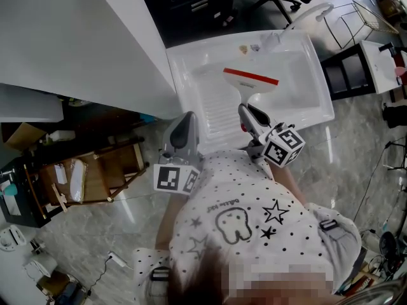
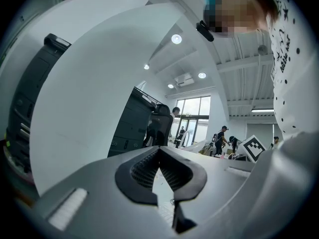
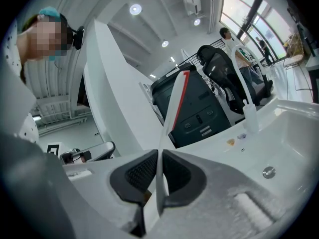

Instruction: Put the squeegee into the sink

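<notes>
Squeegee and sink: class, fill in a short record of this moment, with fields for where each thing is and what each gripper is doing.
squeegee: white with a red strip, held by its handle, up over the basin
sink: white, nothing lying in the basin
right gripper: shut on the squeegee handle
left gripper: shut, empty, by the sink's front edge
task: not done, squeegee not yet let go

Right tongs (image 1: 245, 110) grip squeegee (image 1: 250, 79); left tongs (image 1: 188, 117) closed.

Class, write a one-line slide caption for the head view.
Right gripper holds the squeegee by its handle over the white sink.
</notes>
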A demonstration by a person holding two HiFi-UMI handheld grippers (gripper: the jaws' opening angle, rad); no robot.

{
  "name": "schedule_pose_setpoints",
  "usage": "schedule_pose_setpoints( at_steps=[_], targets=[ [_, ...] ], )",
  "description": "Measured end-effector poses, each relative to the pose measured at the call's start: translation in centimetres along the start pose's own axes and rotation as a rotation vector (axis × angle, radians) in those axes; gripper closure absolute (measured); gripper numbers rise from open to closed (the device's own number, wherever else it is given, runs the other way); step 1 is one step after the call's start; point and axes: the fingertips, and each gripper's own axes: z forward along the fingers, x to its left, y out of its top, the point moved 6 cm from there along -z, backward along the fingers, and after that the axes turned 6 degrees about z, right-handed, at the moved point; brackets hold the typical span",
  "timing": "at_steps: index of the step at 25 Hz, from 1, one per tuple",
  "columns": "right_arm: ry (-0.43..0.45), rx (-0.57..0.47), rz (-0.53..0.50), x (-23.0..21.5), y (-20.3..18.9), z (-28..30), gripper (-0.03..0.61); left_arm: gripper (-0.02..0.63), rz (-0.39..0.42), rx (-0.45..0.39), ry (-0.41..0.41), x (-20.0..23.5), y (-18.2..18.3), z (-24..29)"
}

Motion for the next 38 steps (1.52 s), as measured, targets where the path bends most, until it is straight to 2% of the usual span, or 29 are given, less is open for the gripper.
schedule_pose_setpoints(
  at_steps=[16,22,27,33,38],
  targets=[
    [-0.002,0.014,-0.041,0.1,-0.3,0.2,0.555,0.615,-0.013,0.003,0.017,0.3,0.0,-0.2],
    [-0.014,-0.051,-0.032,0.8,1.9,-0.9,0.555,0.615,0.013,-0.001,0.004,0.5,0.6,-0.1],
    [0.026,-0.121,-0.097,3.0,3.3,-1.8,0.554,0.615,0.026,-0.019,-0.009,0.5,2.3,-0.8],
    [0.075,-0.04,-0.093,3.9,1.1,-0.6,0.555,0.615,0.005,0.017,-0.009,-0.1,0.9,-1.2],
    [0.074,-0.043,-0.11,4.2,1.4,-0.8,0.555,0.617,0.009,0.023,-0.035,-0.5,0.9,-1.0]
  ],
)
